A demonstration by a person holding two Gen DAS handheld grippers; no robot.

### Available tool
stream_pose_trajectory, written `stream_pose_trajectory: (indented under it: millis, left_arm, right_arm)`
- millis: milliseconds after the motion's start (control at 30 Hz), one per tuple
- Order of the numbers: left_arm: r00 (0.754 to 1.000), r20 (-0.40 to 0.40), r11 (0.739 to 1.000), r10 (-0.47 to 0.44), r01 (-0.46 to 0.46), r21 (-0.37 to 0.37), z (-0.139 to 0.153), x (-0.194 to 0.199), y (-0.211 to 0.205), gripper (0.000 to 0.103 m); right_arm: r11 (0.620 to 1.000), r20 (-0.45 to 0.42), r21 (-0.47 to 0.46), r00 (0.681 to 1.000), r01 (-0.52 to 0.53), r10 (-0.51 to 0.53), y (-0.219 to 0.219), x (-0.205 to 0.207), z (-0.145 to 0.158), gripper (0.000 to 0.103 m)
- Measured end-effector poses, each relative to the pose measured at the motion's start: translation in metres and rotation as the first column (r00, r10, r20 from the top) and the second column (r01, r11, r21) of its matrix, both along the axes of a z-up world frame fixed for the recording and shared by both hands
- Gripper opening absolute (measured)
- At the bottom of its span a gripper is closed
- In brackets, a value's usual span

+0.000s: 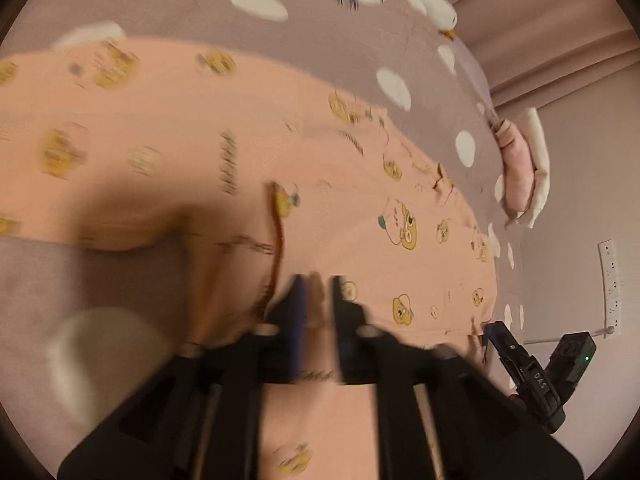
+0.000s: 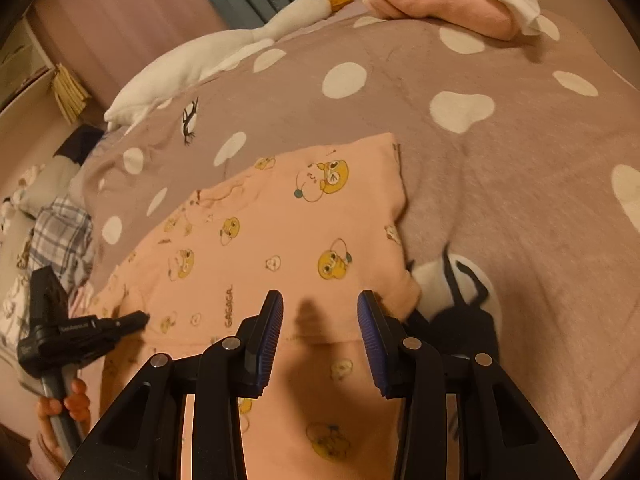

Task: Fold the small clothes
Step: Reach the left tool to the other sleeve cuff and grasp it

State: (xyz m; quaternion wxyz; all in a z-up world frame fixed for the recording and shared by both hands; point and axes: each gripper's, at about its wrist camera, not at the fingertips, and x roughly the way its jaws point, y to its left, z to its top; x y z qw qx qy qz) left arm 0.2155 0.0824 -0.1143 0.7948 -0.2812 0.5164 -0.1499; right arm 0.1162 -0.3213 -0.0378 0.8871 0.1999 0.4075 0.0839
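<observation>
A bedroom with pink curtains (image 2: 120,20): a mauve bedspread (image 2: 500,180) dotted with white blotches fills both views and serves as the folding surface. A peach child's garment (image 2: 280,232) printed with yellow cartoon faces lies spread on it, running from the centre of the right wrist view down to its lower edge, flat enough to be worked from two ends.

The left gripper (image 1: 317,280) is low in its own blurred frame, jaws drawn close with a pinch of peach cloth showing between them; it appears clenched on the garment, probably to lift or drag an edge over. The right gripper (image 2: 320,300) sits at the bottom centre of its view, blue pads wide apart and nothing between them, hovering just over the cloth near its right edge, likely waiting to take a second hold so the fold stays even.

A plush goose (image 2: 224,48) lies along the upper left of the right view, and a folded pink and white pile (image 2: 452,4) rests at the upper right, clear of the working area, perhaps finished pieces. The fold itself looks barely under way.
</observation>
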Motion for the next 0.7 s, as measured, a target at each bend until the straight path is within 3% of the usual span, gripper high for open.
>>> stream_pose_trajectory:
  millis: [33,100,200,300,433,567,700]
  left_arm:
    - [1.0,0.027,1.0,0.016,-0.016,0.001,0.007,-0.007,0.009,0.063]
    - [0.993,0.077,0.996,0.084,-0.086,0.015,0.02,-0.023,0.032,0.084]
    - [0.979,0.098,0.984,0.179,-0.179,-0.011,0.028,-0.04,0.079,0.084]
    - [0.948,0.094,0.953,0.303,-0.301,-0.031,0.028,-0.055,0.133,0.084]
    - [0.88,0.059,0.88,0.471,-0.464,-0.095,0.018,-0.078,0.204,0.083]
    - [0.821,0.012,0.812,0.571,-0.562,-0.159,0.004,-0.091,0.254,0.083]
    - [0.777,-0.021,0.758,0.629,-0.619,-0.208,-0.007,-0.098,0.284,0.082]
  right_arm:
    - [1.0,0.011,-0.003,1.0,0.0,0.0,-0.002,-0.004,0.002,0.042]
    - [1.0,0.037,-0.001,0.999,-0.003,0.003,-0.002,-0.013,0.01,0.042]
    - [1.0,0.053,0.013,0.999,-0.003,0.002,-0.003,-0.025,0.018,0.042]
    - [1.0,0.064,0.02,0.998,0.003,-0.004,-0.001,-0.036,0.024,0.042]
    - [1.0,0.072,0.011,0.997,-0.002,0.002,0.009,-0.047,0.028,0.042]
    - [1.0,0.068,-0.01,0.998,-0.01,0.011,0.021,-0.054,0.03,0.042]
    - [1.0,0.06,-0.013,0.998,-0.02,0.021,0.031,-0.059,0.03,0.042]
